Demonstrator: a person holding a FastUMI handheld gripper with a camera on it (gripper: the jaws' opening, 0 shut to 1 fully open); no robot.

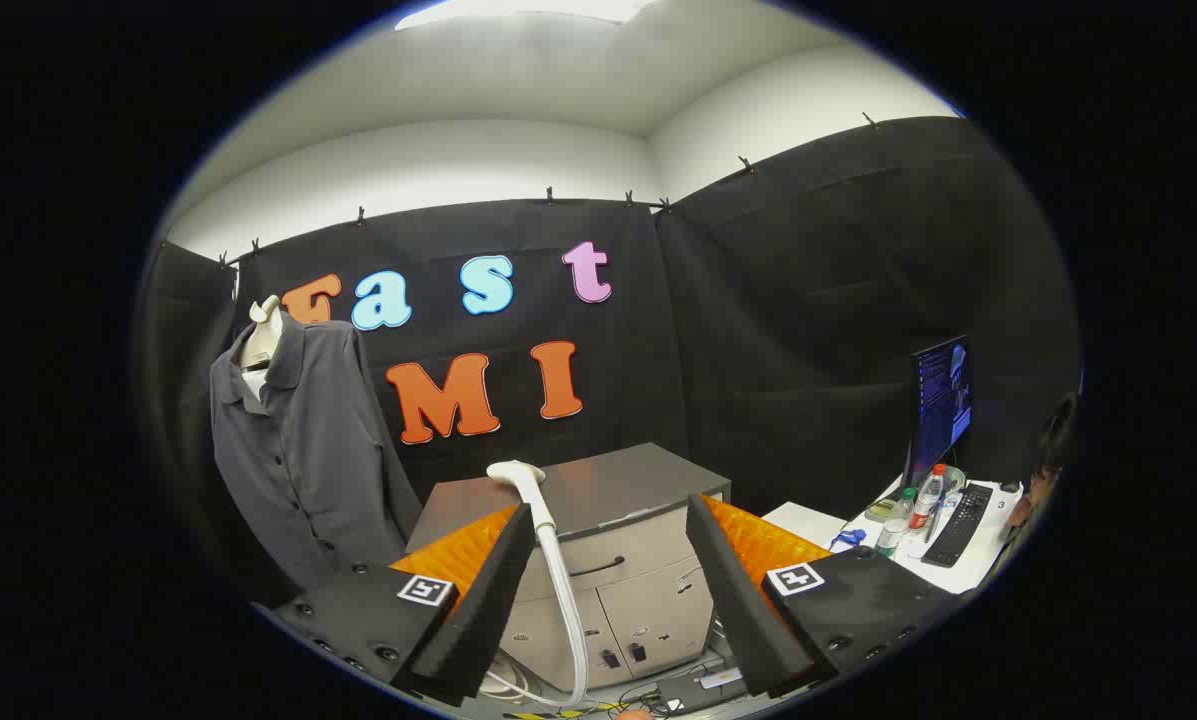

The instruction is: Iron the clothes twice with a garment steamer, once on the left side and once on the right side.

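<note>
Our gripper (pixel 610 525) hangs wide open and empty, the garment steamer's white wand (pixel 550 560) standing upright just ahead between its fingers, nearer the left one, while the grey shirt (pixel 303 450) on its mannequin hangs well off left.

The one camera rides on the gripper (pixel 610 525) and looks forward along its jaws, which stand wide apart low in the view. It faces the booth's back wall from a fair way off and roughly level. Straight ahead stands a grey cabinet (pixel 598 540) with the steamer head (pixel 520 472) near the jaws. To the left hangs the grey shirt (pixel 303 450). Far to the right a worktop (pixel 958 560) with a monitor (pixel 943 400) curves away, bent by the fisheye lens.
</note>
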